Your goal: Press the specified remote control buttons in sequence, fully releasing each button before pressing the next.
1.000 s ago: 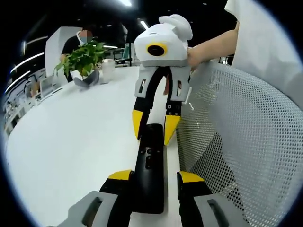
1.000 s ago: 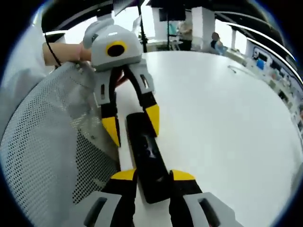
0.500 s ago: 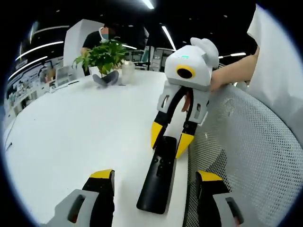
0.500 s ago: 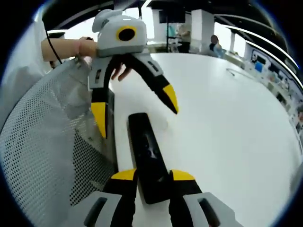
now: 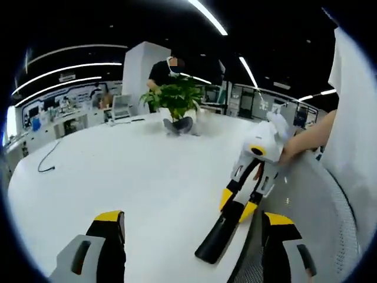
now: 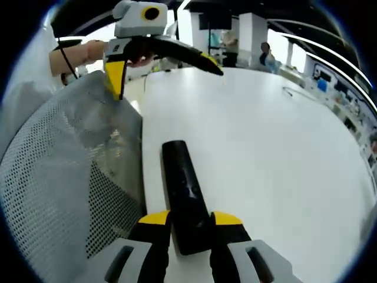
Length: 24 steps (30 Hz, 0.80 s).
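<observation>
Remote control lies flat on the white table, its near end clamped between your right gripper jaws. Your left gripper hangs spread wide, empty, well above. Bring one jaw tip straight down onto the target button, then lift clear.

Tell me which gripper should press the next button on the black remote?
Left. The right gripper is shut on the long black remote control, steadying it; the left gripper hangs open above it, free to come down.
</observation>
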{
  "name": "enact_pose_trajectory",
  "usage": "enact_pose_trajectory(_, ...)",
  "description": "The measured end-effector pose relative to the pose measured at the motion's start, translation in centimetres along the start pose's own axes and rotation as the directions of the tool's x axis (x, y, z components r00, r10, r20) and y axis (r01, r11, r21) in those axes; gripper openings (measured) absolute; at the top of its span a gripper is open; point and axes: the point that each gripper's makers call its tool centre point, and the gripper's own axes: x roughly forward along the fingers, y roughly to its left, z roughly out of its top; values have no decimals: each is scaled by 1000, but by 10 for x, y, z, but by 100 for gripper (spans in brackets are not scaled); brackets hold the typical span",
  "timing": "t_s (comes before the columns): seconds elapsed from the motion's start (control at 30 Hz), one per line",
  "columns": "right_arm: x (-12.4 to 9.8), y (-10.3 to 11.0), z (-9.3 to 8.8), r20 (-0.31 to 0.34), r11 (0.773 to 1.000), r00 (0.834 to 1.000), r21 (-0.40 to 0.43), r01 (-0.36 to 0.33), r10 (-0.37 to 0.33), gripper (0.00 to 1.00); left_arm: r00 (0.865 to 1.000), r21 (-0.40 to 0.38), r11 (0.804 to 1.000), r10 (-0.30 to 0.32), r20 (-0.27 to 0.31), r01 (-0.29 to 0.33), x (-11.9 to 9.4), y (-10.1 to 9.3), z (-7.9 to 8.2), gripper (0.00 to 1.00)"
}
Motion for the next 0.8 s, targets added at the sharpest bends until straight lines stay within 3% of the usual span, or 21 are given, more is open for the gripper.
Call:
enact_pose_trajectory(0.13, 0, 0, 0, 2, 1000, 1000, 2, -2, 2, 23, 995, -15, 998, 67, 73, -66, -10, 2, 14, 100)
enact_pose_trajectory(0.23, 0, 0, 0, 3, 1000, 1000, 3, -2, 2, 23, 980, -17, 991, 137, 142, -136, -19, 5, 25, 100)
enact_pose_trajectory(0.3, 0, 0, 0, 2, 1000, 1000, 2, -1, 1, 23, 959, -24, 981, 192, 208, -191, -26, 9, 35, 100)
enact_pose_trajectory(0.4, 0, 0, 0, 2, 1000, 1000, 2, 1, -1, 23, 917, -11, 970, 234, 324, -243, -37, 11, 48, 100)
enact_pose_trajectory(0.47, 0, 1, 0, 1, 1000, 1000, 3, -1, 1, 23, 905, -77, 965, 262, 336, -251, -40, 13, 47, 100)
enact_pose_trajectory(0.53, 0, 2, -1, -6, 1000, 1000, -10, -5, 5, 23, 851, -142, 954, 300, 431, -264, -48, 17, 55, 100)
enact_pose_trajectory(0.63, 0, 3, -1, -9, 1000, 1000, -15, -8, 7, 22, 777, -153, 930, 364, 514, -334, -59, 23, 62, 100)
enact_pose_trajectory(0.7, 0, 3, -1, -12, 1000, 1000, -13, -10, 10, 22, 765, -99, 918, 377, 522, -384, -63, 25, 62, 100)
enact_pose_trajectory(0.73, 0, 4, -1, -14, 1000, 1000, -15, -14, 14, 22, 748, -63, 899, 398, 531, -434, -67, 28, 65, 100)
enact_pose_trajectory(0.8, 0, 4, 0, -19, 1000, 1000, -21, -19, 19, 22, 722, -53, 887, 407, 559, -459, -71, 30, 70, 100)
